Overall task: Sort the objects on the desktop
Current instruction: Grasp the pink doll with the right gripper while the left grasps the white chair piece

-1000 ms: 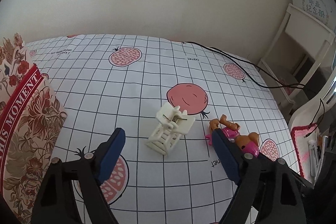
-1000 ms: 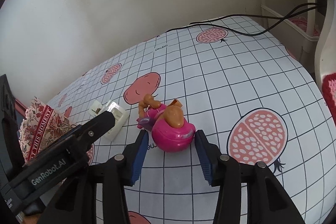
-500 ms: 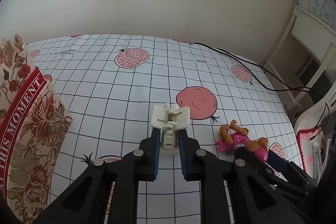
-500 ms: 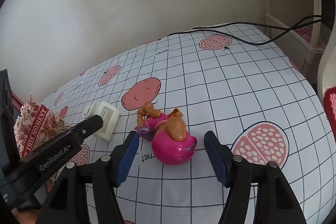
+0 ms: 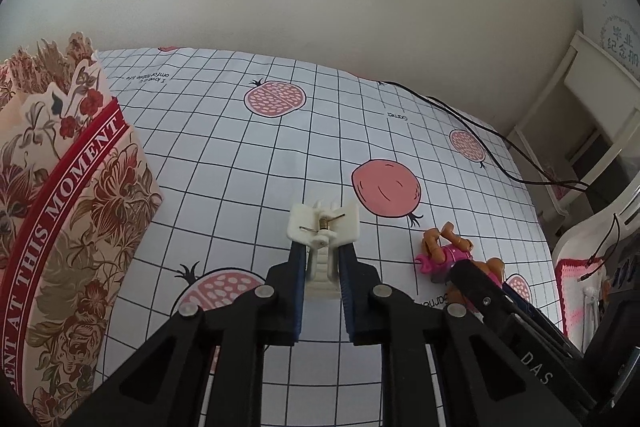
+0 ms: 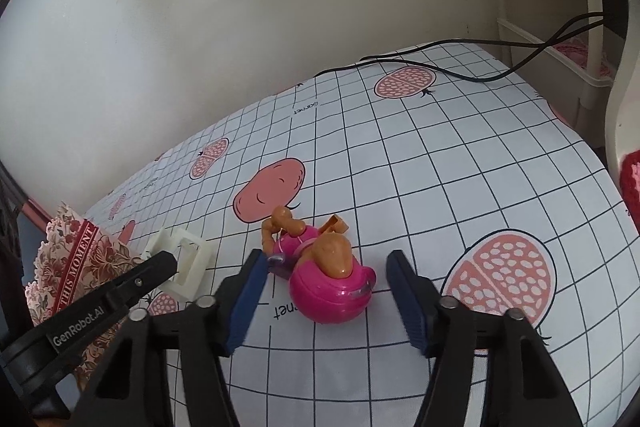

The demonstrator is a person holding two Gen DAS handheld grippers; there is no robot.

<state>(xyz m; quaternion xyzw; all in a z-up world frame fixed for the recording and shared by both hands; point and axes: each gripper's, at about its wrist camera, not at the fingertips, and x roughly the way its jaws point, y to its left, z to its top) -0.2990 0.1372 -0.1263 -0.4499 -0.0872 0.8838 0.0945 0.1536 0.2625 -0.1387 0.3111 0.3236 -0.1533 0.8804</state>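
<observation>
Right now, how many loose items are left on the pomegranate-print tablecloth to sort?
2. A cream plastic spring clip sits mid-table, clamped in the left gripper. A pink and orange toy dog lies between the right gripper's open jaws. More may be out of view.

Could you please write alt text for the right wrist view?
The right claw, open, straddles a pink toy figure lying on a pomegranate-print grid tablecloth. At left, the left claw grips a white clip beside a floral paper bag.
</observation>
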